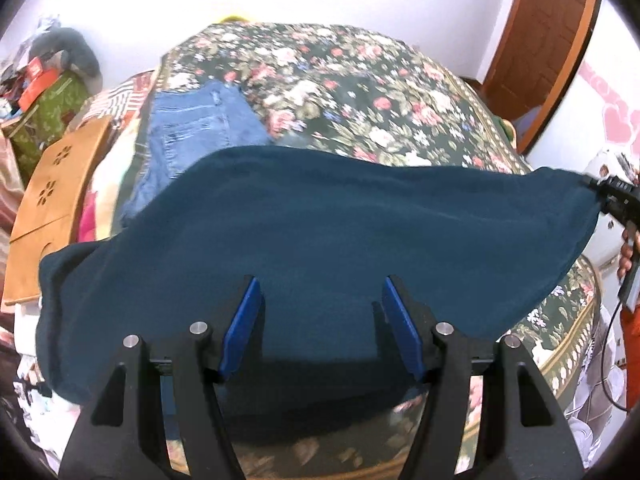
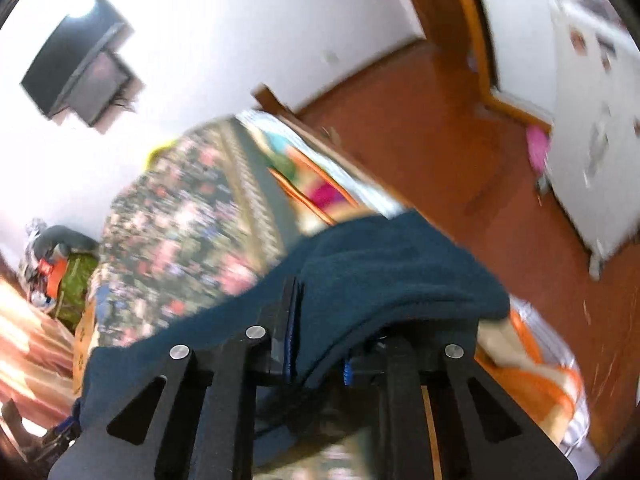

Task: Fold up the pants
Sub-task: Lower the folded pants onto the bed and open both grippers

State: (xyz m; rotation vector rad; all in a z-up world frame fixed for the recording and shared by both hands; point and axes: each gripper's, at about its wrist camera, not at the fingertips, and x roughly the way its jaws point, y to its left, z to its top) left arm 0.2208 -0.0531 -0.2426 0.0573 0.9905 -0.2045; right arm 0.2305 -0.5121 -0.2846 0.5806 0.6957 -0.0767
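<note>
Left wrist view shows the dark teal fleece pants (image 1: 320,232) spread across the near edge of the bed's dark green floral cover (image 1: 340,80). The left gripper (image 1: 318,320) hovers over the cloth with its blue-padded fingers (image 1: 240,328) spread apart, gripping nothing. The pants' far right corner is pinched by the right gripper (image 1: 604,196), lifted off the bed. A pair of folded blue denim jeans (image 1: 200,128) lies further back on the cover. Right wrist view, blurred, shows the right gripper (image 2: 294,320) clamped together on a bunched fold of the teal pants (image 2: 380,272), above the red-brown wooden floor (image 2: 460,140).
</note>
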